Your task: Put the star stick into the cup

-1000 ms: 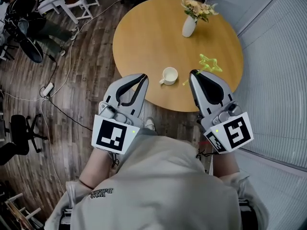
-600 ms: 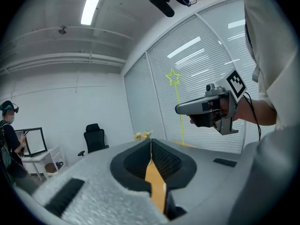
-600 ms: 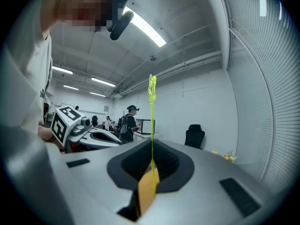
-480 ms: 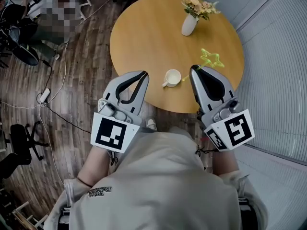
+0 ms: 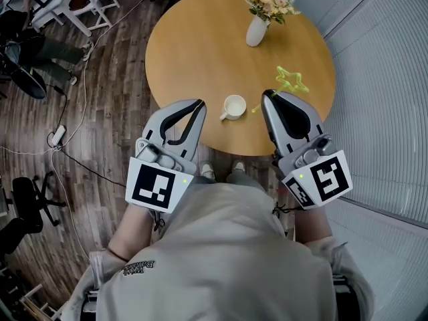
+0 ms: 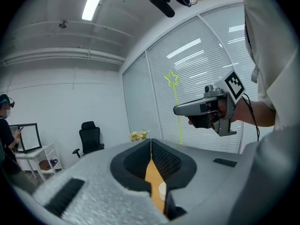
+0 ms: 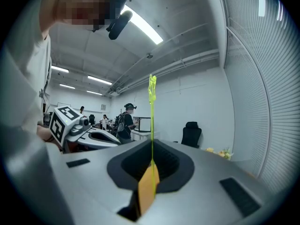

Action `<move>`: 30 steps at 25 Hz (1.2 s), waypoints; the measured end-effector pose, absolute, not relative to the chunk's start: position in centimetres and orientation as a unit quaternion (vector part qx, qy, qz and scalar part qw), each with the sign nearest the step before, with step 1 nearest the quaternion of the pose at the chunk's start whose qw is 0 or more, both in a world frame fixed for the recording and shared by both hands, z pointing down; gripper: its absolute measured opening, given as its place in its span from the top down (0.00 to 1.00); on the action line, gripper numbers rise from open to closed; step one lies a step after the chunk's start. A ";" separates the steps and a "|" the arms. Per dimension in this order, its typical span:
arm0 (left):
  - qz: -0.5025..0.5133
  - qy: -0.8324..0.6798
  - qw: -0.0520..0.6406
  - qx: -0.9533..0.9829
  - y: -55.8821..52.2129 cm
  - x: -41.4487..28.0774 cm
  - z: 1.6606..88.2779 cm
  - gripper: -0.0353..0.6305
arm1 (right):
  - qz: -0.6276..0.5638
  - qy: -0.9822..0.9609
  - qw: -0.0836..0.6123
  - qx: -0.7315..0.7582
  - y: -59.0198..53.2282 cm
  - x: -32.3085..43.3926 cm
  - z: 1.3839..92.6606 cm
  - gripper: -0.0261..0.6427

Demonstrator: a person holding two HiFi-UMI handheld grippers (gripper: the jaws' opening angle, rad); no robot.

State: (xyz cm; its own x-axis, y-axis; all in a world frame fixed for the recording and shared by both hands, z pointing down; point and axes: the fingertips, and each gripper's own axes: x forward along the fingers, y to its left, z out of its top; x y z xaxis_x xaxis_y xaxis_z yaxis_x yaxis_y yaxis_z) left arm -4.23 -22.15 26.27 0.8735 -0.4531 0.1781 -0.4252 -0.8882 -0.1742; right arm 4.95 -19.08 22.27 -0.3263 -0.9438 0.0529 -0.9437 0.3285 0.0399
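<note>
Right gripper point(image 5: 267, 96) pinches the upright star stick point(image 5: 291, 80); cup point(image 5: 234, 106) just left, near tabletop point(image 5: 200, 39) edge; left gripper point(image 5: 199, 104) closed, empty.

Bright, even indoor light from ceiling tubes point(image 6: 96, 1), blown out w/ some bloom; streaks reflect on right blinds point(image 6: 197, 48). Shadows faint. Gripper views: heavy fisheye, black corners, near foreground soft. Head view sharp, edges bowed.

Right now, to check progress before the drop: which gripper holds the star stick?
The right gripper, its jaws shut on the thin green star stick; the left gripper is shut with nothing between its jaws.
</note>
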 end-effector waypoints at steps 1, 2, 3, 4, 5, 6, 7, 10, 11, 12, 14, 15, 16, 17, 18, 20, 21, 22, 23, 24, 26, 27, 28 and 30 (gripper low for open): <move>-0.108 0.229 0.065 -0.965 -22.1 -4.0 26.2 0.91 | -0.001 -0.816 0.034 0.577 -19.1 5.2 22.3 0.92; -0.108 0.231 0.065 -0.965 -22.1 -3.8 26.2 0.91 | -0.001 -0.818 0.035 0.574 -19.1 5.4 22.3 0.92; -0.110 0.232 0.065 -0.964 -22.0 -3.6 26.2 0.91 | -0.001 -0.820 0.035 0.572 -19.2 5.5 22.3 0.92; -0.112 0.234 0.064 -0.964 -22.0 -3.4 26.2 0.91 | -0.001 -0.821 0.035 0.569 -19.2 5.7 22.3 0.92; -0.113 0.237 0.063 -0.963 -22.0 -3.3 26.2 0.91 | 0.000 -0.823 0.035 0.567 -19.3 5.9 22.3 0.92; -0.113 0.240 0.060 -0.962 -22.0 -3.1 26.2 0.91 | 0.001 -0.824 0.035 0.565 -19.4 6.1 22.3 0.92; -0.114 0.242 0.059 -0.962 -22.0 -3.0 26.2 0.91 | 0.002 -0.826 0.035 0.563 -19.5 6.2 22.3 0.92; -0.119 0.247 0.057 -0.960 -22.0 -2.5 26.4 0.91 | 0.006 -0.830 0.033 0.557 -19.6 6.6 22.5 0.92; -0.120 0.248 0.056 -0.960 -22.0 -2.3 26.4 0.91 | 0.007 -0.831 0.033 0.555 -19.7 6.8 22.6 0.92; -0.121 0.249 0.053 -0.959 -22.0 -2.1 26.5 0.91 | 0.008 -0.833 0.033 0.553 -19.7 7.0 22.7 0.92; -0.120 0.254 0.041 -0.959 -22.1 -1.8 26.7 0.91 | 0.013 -0.835 0.032 0.550 -20.0 7.4 23.0 0.92; -0.121 0.256 0.035 -0.958 -22.2 -1.6 26.9 0.91 | 0.017 -0.835 0.029 0.549 -20.1 7.7 23.1 0.92; -0.124 0.258 0.030 -0.958 -22.3 -1.5 27.1 0.91 | 0.023 -0.836 0.026 0.547 -20.3 7.9 23.3 0.92; -0.127 0.258 0.028 -0.957 -22.3 -1.3 27.3 0.91 | 0.029 -0.837 0.024 0.546 -20.4 8.1 23.4 0.92; -0.130 0.258 0.029 -0.957 -22.4 -1.1 27.4 0.91 | 0.033 -0.838 0.022 0.545 -20.5 8.2 23.5 0.92; -0.133 0.258 0.035 -0.956 -22.7 -0.8 27.5 0.91 | 0.036 -0.840 0.020 0.541 -20.7 8.3 23.6 0.92; -0.133 0.259 0.036 -0.956 -22.9 -0.7 27.5 0.91 | 0.037 -0.841 0.020 0.539 -20.8 8.3 23.7 0.92; -0.133 0.261 0.034 -0.956 -23.1 -0.7 27.6 0.91 | 0.037 -0.842 0.019 0.537 -21.0 8.3 23.8 0.92; -0.131 0.262 0.029 -0.956 -23.4 -0.6 27.7 0.91 | 0.037 -0.844 0.019 0.535 -21.2 8.3 23.8 0.92; -0.127 0.263 0.023 -0.956 -23.6 -0.5 27.9 0.91 | 0.038 -0.845 0.018 0.534 -21.5 8.3 23.9 0.92; -0.117 0.263 0.015 -0.957 -24.1 -0.2 28.1 0.91 | 0.040 -0.846 0.019 0.531 -22.0 8.4 24.2 0.92; -0.115 0.264 0.017 -0.957 -24.4 -0.2 28.2 0.91 | 0.041 -0.847 0.020 0.529 -22.3 8.4 24.4 0.92; -0.115 0.266 0.019 -0.957 -24.6 -0.1 28.3 0.91 | 0.043 -0.848 0.021 0.527 -22.6 8.3 24.6 0.92; -0.121 0.268 0.015 -0.956 -25.1 -0.1 29.2 0.91 | 0.043 -0.851 0.024 0.522 -23.2 8.1 25.0 0.92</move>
State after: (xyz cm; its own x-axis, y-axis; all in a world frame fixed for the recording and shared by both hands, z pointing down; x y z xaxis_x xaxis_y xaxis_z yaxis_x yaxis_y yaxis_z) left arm -0.06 -25.07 29.22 0.8266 -0.5168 0.2230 -0.5094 -0.8554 -0.0940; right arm 8.08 -23.24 25.04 -0.4531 -0.8874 0.0851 -0.8915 0.4505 -0.0480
